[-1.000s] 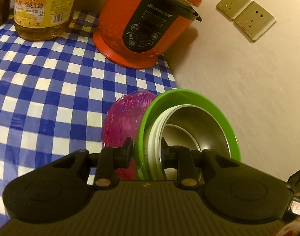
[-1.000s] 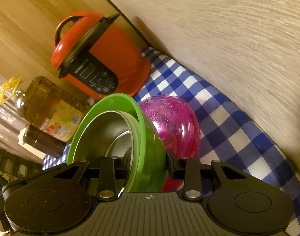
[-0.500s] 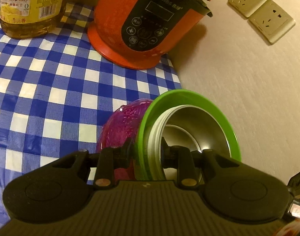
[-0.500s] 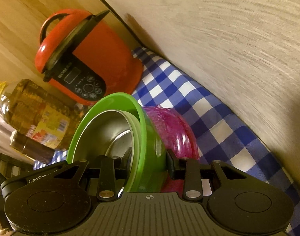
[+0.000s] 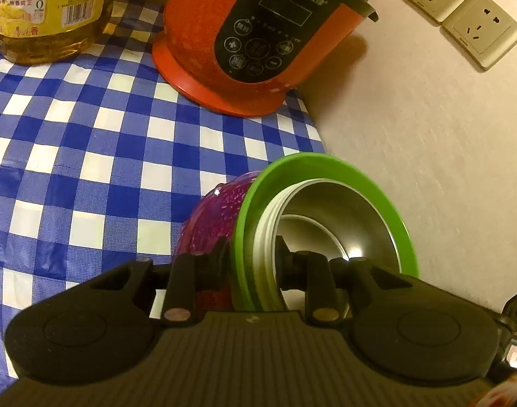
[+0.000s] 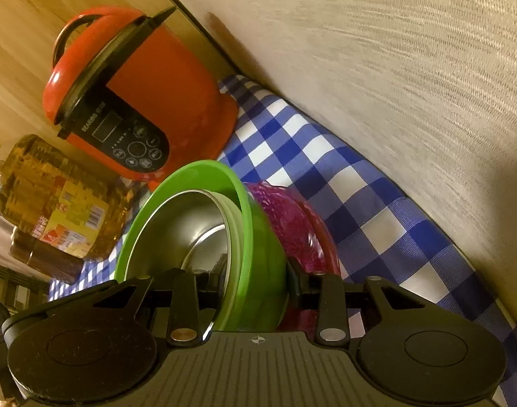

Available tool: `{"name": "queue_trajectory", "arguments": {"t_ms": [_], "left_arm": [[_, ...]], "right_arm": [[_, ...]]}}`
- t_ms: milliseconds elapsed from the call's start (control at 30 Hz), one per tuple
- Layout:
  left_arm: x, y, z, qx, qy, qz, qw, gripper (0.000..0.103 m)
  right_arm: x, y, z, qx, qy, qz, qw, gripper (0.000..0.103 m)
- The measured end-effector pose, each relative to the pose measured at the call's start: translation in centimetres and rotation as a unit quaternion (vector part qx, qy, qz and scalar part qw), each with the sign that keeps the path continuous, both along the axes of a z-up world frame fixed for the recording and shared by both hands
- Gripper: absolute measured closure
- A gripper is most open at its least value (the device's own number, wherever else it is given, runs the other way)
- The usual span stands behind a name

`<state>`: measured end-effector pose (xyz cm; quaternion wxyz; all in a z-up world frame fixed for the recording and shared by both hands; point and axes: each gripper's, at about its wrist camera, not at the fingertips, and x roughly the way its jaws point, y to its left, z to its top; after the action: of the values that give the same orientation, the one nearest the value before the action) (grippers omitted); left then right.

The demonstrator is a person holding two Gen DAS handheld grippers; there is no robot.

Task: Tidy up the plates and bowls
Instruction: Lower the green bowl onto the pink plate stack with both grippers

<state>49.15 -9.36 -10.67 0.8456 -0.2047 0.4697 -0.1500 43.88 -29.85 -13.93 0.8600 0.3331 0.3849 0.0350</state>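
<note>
Between both of your claws: a tilted stack of nested bowls, clamped at its rims

Your left claw (image 5: 251, 260) is pinched on the near edge of the stack, one finger outside against the pink bowl (image 5: 217, 210), the other inside the steel bowl (image 5: 333, 220); the green bowl (image 5: 326, 166) sits between those two. Your right claw (image 6: 255, 281) grips the same stack from its own side, one finger inside the steel bowl (image 6: 187, 224), the other outside the green bowl (image 6: 258, 237), beside the pink bowl (image 6: 292, 220). Beyond the claws stand an orange cooker (image 5: 258, 34) and an oil bottle (image 5: 48, 10) on the blue checked cloth (image 5: 88, 156), with a wall (image 6: 394, 68) just to the right
</note>
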Motion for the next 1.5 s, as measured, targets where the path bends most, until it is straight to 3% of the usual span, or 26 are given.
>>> {"name": "queue_trajectory", "arguments": {"t_ms": [800, 1033, 1500], "left_arm": [[-0.3, 0.0, -0.4, 0.025, -0.008, -0.007, 0.9996, 0.08], [-0.7, 0.2, 0.1, 0.022, -0.022, -0.006, 0.9995, 0.08], [-1.1, 1.0, 0.7, 0.006, -0.031, 0.003, 0.9995, 0.08]], "right_arm": [[0.3, 0.4, -0.5, -0.006, 0.002, 0.011, 1.0, 0.068], [0.1, 0.4, -0.2, -0.033, -0.006, 0.01, 0.999, 0.067], [-0.5, 0.4, 0.7, -0.058, -0.031, 0.007, 0.998, 0.05]]}}
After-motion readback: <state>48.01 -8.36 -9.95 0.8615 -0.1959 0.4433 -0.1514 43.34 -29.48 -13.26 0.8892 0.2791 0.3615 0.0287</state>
